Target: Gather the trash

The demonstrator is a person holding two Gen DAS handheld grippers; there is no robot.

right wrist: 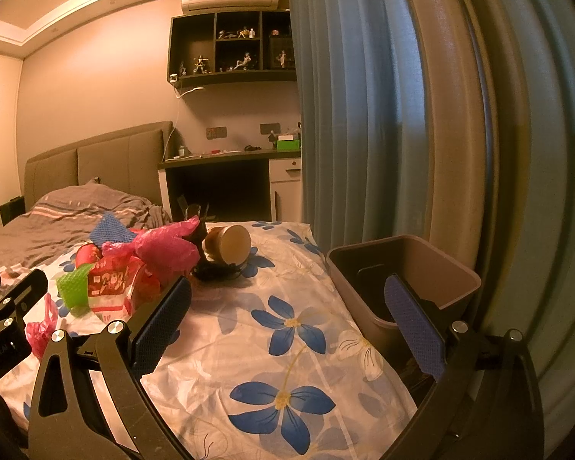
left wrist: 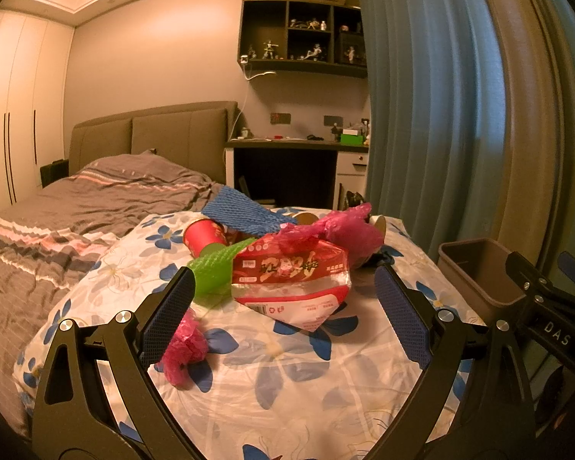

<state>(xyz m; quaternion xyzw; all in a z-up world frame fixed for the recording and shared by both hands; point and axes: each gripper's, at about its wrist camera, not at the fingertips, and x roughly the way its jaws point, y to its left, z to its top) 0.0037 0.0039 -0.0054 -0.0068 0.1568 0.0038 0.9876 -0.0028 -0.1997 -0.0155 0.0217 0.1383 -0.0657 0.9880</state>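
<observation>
Trash lies heaped on the floral sheet (left wrist: 326, 375) covering the bed: a red snack bag (left wrist: 291, 283) in front, green foam netting (left wrist: 214, 268) touching its left side, a red cup (left wrist: 205, 234) and blue foam netting (left wrist: 245, 214) behind, and a pink plastic bag (left wrist: 345, 228) on top. A second pink plastic scrap (left wrist: 184, 349) lies apart, near the left gripper (left wrist: 283, 314), whose jaws are spread with nothing between them. The right gripper (right wrist: 287, 318) is likewise spread, empty. The brown bin (right wrist: 402, 268) stands at the bed's right edge, beside the blue curtain (right wrist: 364, 96).
</observation>
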